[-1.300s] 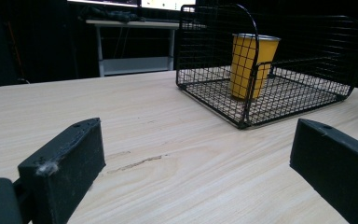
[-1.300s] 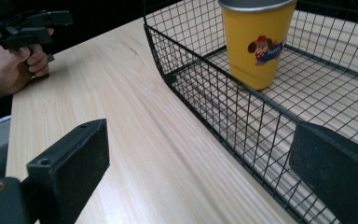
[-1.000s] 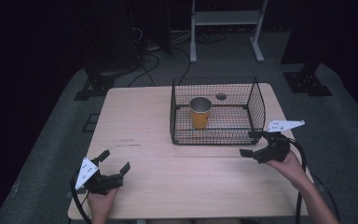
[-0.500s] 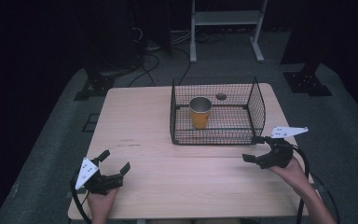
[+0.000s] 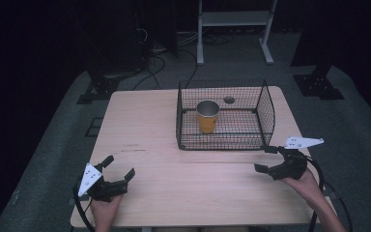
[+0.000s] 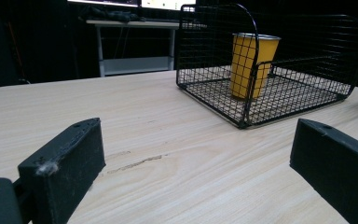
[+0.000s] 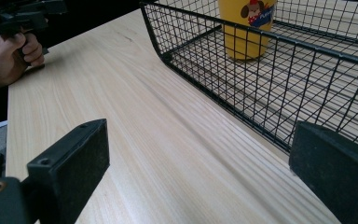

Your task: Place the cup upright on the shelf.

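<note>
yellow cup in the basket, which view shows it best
The left gripper view: the yellow cup stands whole and upright in the wire basket. The right gripper view crops its top; the high view shows its open rim, small.

Dim room, dark surround; table [image 5: 164, 145] evenly lit from above, soft shadows. High view grainy; near jaws slightly soft.

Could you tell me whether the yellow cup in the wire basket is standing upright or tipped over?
Upright: the yellow cup stands on its base inside the wire basket, rim upward.
</note>
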Tool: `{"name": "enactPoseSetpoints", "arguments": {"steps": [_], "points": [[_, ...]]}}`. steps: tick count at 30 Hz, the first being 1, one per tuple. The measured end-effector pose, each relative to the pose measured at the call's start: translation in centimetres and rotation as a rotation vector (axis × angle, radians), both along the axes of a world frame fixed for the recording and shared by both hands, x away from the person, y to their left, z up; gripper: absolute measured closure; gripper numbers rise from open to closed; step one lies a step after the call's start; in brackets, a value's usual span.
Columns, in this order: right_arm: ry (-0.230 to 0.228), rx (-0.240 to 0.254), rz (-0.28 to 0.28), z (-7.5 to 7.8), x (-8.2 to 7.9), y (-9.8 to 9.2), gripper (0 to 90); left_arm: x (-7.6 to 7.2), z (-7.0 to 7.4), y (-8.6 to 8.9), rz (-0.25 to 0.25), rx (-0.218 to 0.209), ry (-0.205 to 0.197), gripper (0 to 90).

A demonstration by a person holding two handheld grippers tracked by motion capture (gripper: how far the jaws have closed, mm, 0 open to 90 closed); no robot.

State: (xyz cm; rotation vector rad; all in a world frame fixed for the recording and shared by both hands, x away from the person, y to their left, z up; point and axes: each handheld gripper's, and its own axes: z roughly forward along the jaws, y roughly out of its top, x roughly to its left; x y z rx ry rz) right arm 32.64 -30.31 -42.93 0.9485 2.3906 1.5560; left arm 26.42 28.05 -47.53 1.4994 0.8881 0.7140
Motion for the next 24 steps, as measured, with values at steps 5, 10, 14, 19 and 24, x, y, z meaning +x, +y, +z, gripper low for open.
{"name": "enactPoseSetpoints", "arguments": {"steps": [5, 10, 14, 19, 24], "points": [[0.001, -0.004, -0.005, -0.3, -0.5, -0.2, 4.6, 0.0, 0.0, 0.0, 0.001, -0.002, 0.0, 2.4], [0.005, 0.0, -0.01, -0.7, -1.0, -0.6, 4.5, 0.0, 0.0, 0.0, 0.004, 0.0, 0.0, 2.4], [0.007, 0.001, -0.017, -1.0, -1.4, -0.8, 4.5, 0.0, 0.0, 0.0, 0.006, 0.001, 0.001, 2.4], [0.009, 0.007, -0.031, -1.6, -2.4, -1.3, 4.6, 0.0, 0.0, 0.0, 0.007, 0.003, 0.002, 2.4], [0.012, 0.01, -0.045, -2.3, -3.5, -1.6, 4.5, 0.0, 0.0, 0.0, 0.009, 0.004, 0.002, 2.4]]}}
